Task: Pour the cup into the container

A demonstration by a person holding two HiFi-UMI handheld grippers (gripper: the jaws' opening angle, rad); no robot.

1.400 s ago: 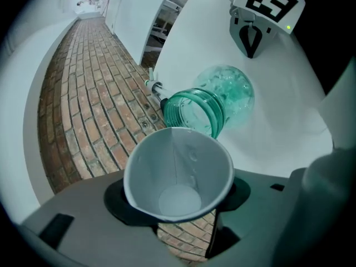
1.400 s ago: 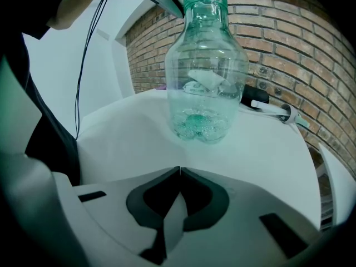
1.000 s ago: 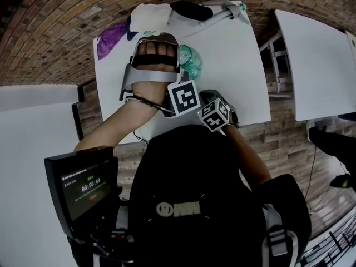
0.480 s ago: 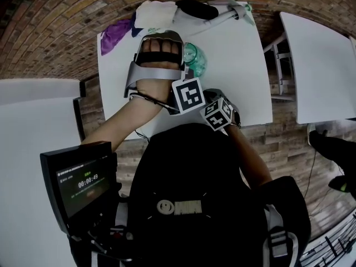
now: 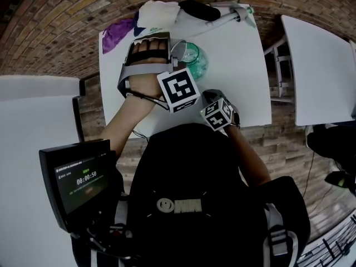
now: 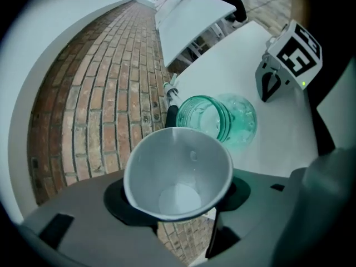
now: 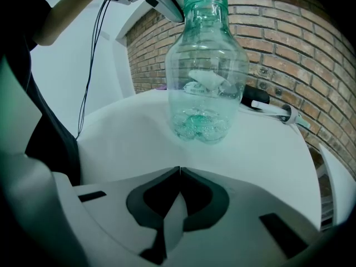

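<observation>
Left tongs (image 6: 181, 198) pinched the cup (image 6: 177, 168), tipped toward the container (image 6: 219, 118) mouth so contents drop in (cup looked empty already). Container stood on the table (image 7: 272, 149); right tongs (image 7: 177, 174) pressed together, holding nothing.

On the white rectangular table (image 5: 239, 88), the green-tinted clear glass bottle (image 7: 206, 65) stands upright near the middle. The white plastic cup (image 6: 178, 171), tipped between the jaws of the left gripper (image 6: 178, 196), hangs just left of the bottle's neck. The right gripper (image 7: 178, 174) sits before the bottle, apart from it. Along the far edge lie a purple cloth (image 5: 114, 35), a white cloth (image 5: 158, 13) and, seemingly, a black pouch (image 5: 194, 9).
</observation>
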